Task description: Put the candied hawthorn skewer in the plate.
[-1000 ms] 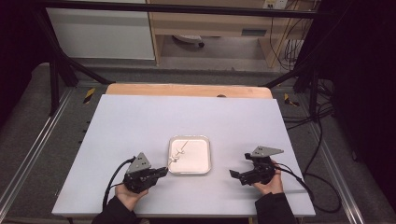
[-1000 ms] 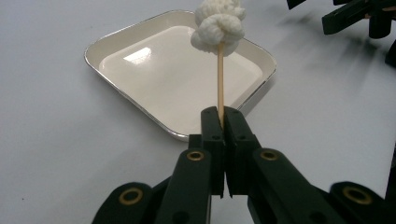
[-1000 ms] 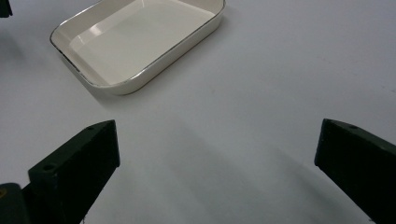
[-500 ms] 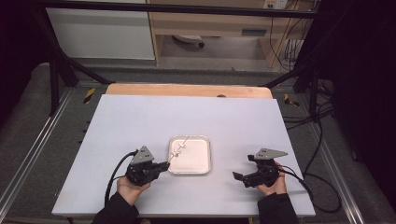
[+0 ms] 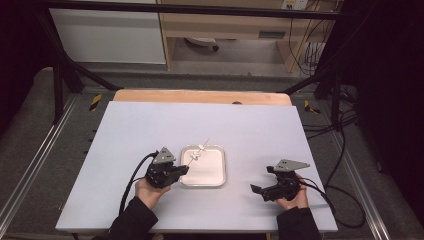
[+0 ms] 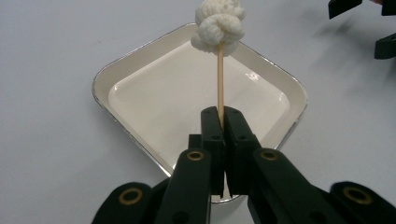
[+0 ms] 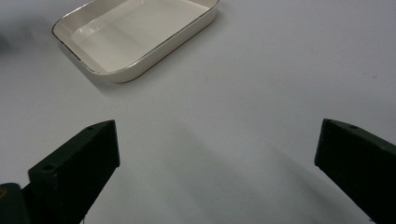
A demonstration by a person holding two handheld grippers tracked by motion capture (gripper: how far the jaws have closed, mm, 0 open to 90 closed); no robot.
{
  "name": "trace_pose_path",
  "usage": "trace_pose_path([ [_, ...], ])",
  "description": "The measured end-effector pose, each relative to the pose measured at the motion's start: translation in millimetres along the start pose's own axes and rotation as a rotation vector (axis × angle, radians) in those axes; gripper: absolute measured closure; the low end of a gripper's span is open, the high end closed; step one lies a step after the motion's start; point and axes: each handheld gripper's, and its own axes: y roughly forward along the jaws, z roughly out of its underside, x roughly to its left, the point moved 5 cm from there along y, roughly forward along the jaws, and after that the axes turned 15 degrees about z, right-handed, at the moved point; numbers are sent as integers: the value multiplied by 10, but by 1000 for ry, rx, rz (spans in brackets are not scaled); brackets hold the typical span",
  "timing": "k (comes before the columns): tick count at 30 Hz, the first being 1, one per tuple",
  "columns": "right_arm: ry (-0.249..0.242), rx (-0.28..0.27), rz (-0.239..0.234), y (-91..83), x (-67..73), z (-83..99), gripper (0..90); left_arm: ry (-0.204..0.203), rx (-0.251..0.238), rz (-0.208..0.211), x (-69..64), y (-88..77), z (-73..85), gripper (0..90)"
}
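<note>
Cream tray (image 6: 140, 79) lies bare under the knotted skewer (image 6: 220, 84) clamped by left gripper (image 6: 219, 116) fingers; right gripper (image 7: 217, 154) fingers apart.

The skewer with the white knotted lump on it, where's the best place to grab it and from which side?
Grip the skewer on its bare wooden shaft below the knotted lump, coming from the end opposite it, as the left tool does over the tray. The thin straight stick suits flat jaws; the lump looks soft.

White table (image 5: 150, 130), cream tray (image 5: 218, 175) on it
</note>
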Motion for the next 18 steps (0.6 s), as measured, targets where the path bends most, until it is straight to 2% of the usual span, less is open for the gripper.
trace_pose_path([
  [6, -4, 0, 2, 3, -5, 3, 7, -15, 34, -21, 59, 115, -20, 878],
  [18, -5, 10, 1, 13, 10, 18, 8, -26, 128, -59, 96, 281, 82, 878],
])
